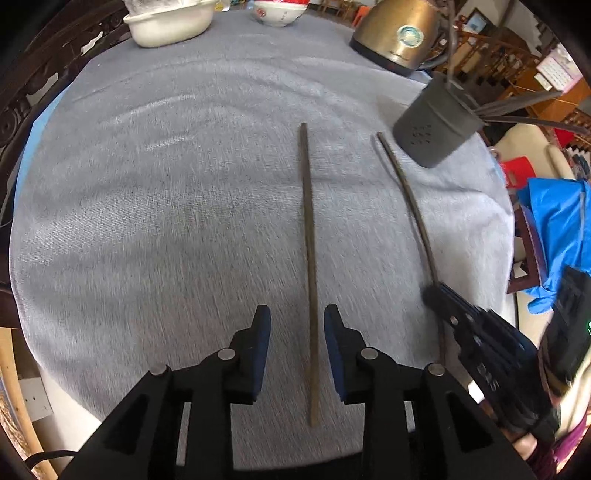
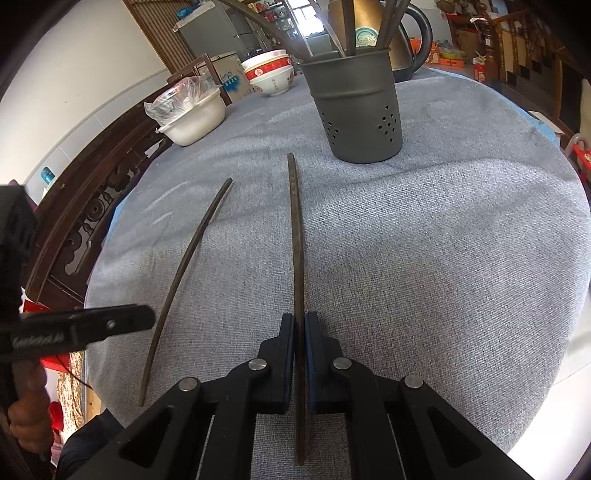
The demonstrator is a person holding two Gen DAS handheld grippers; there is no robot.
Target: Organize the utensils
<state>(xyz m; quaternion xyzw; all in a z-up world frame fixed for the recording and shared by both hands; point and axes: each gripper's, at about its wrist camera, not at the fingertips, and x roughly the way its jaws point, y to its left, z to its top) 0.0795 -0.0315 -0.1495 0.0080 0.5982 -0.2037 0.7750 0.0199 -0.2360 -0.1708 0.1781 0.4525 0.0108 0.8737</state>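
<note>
Right wrist view: right gripper (image 2: 299, 332) clamps a thin, stiff, slippery chopstick (image 2: 295, 229) near its end, pointing toward the holder (image 2: 356, 110); left gripper (image 1: 297, 325), jaws apart, straddles the other chopstick (image 1: 308, 258).

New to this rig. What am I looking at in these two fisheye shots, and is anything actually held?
There is no robot: a person carries a pair of handheld black tongs in each hand, each with a fisheye camera looking along its fingers.

The left camera shows the left tongs open, straddling a dark thin chopstick that lies on the grey tablecloth. The right tongs appear at its right edge.

The right camera shows the right tongs shut on a second dark chopstick. The first chopstick lies to its left.

Behind stand a grey perforated utensil holder with chopsticks in it, a brass-coloured kettle, a red-and-white bowl and a white basin.
</note>
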